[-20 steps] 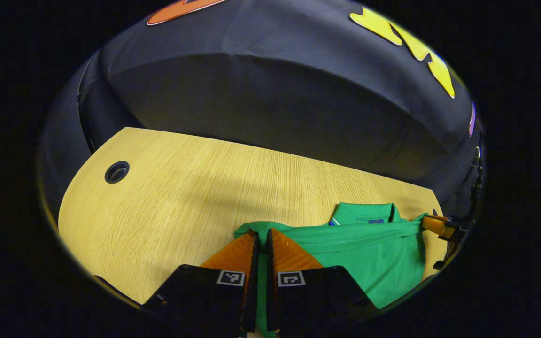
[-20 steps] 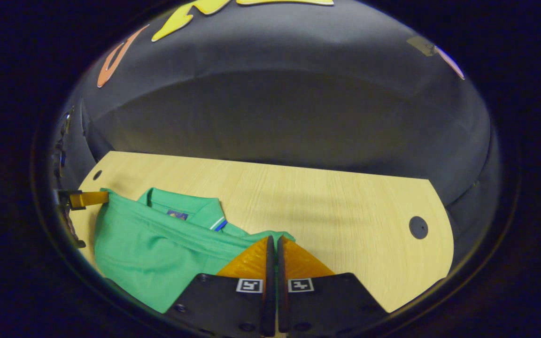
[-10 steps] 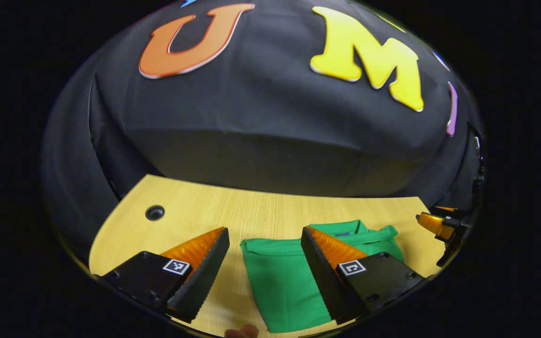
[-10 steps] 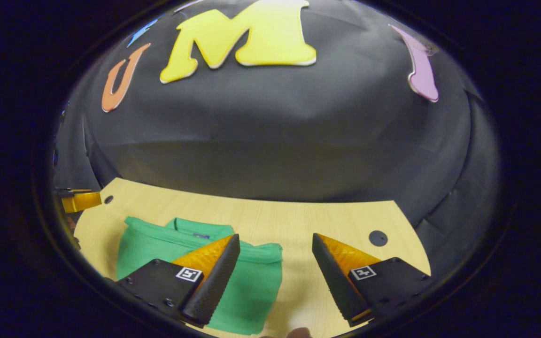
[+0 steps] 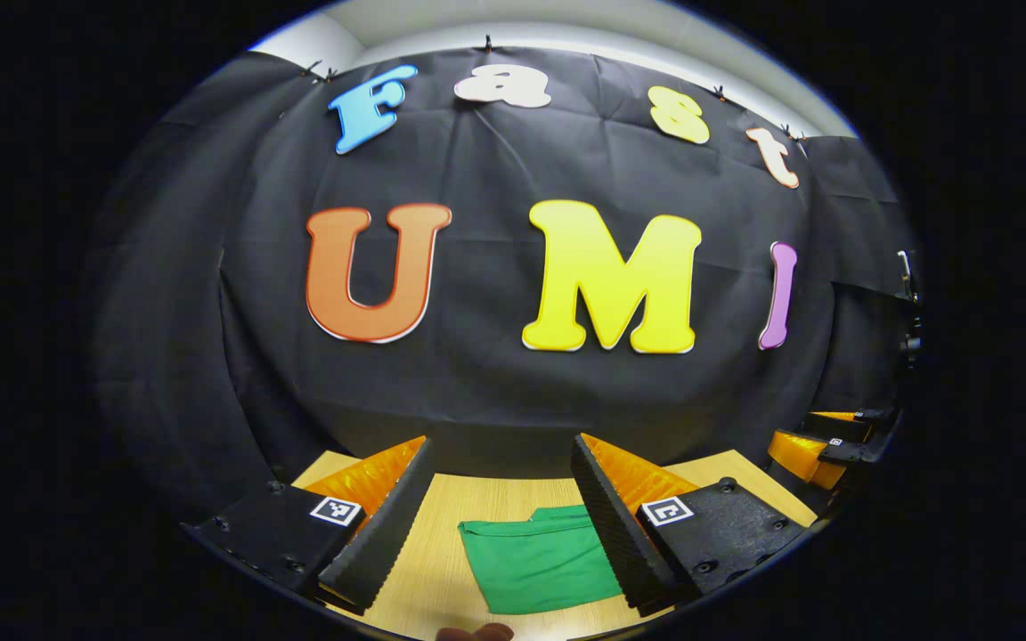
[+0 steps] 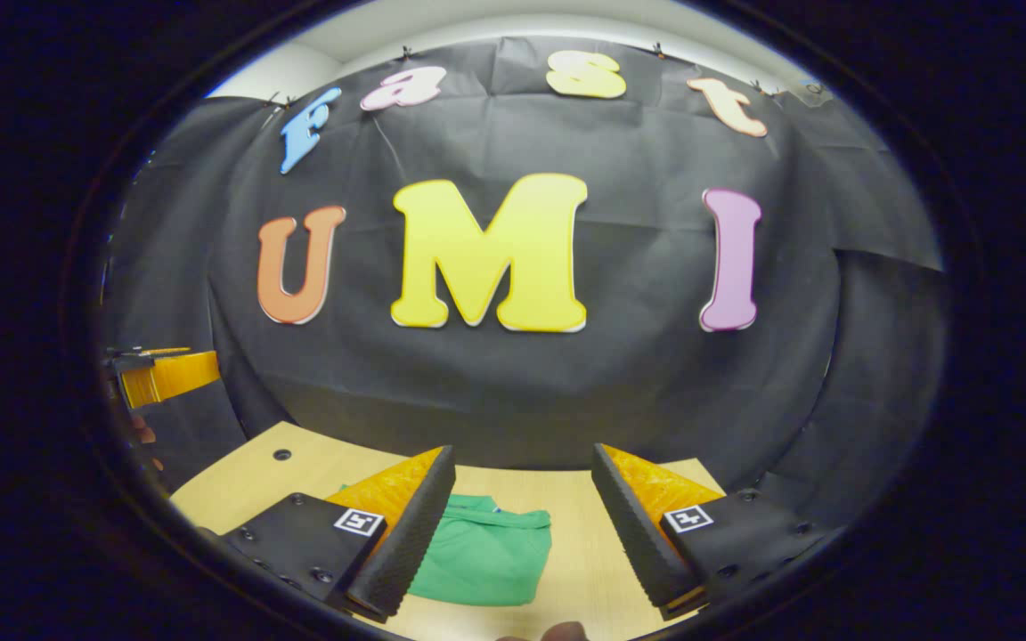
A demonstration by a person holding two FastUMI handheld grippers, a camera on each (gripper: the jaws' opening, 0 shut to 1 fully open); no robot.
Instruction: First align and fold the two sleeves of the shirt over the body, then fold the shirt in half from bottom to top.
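Fingers of the left gripper stood wide apart in the left gripper view, with nothing held between them. Through that gap lay the green polo shirt, folded into a compact rectangle on the wooden table, its collar end toward the black cloth wall. The gripper was raised above the table and apart from the shirt, pointing more at the wall than at the tabletop. At the right edge of that view the right gripper showed, hanging off to the side of the table, also clear of the shirt. A fingertip of the person's hand peeked in at the very bottom.

In the right gripper view the right gripper was likewise spread wide and empty. The folded shirt sat on the table partly behind the left-hand finger of that view, untouched by it. A small round hole marked the tabletop toward the far left corner. The left gripper appeared at the left edge, up off the table, and whether it was spread could not be told from there.
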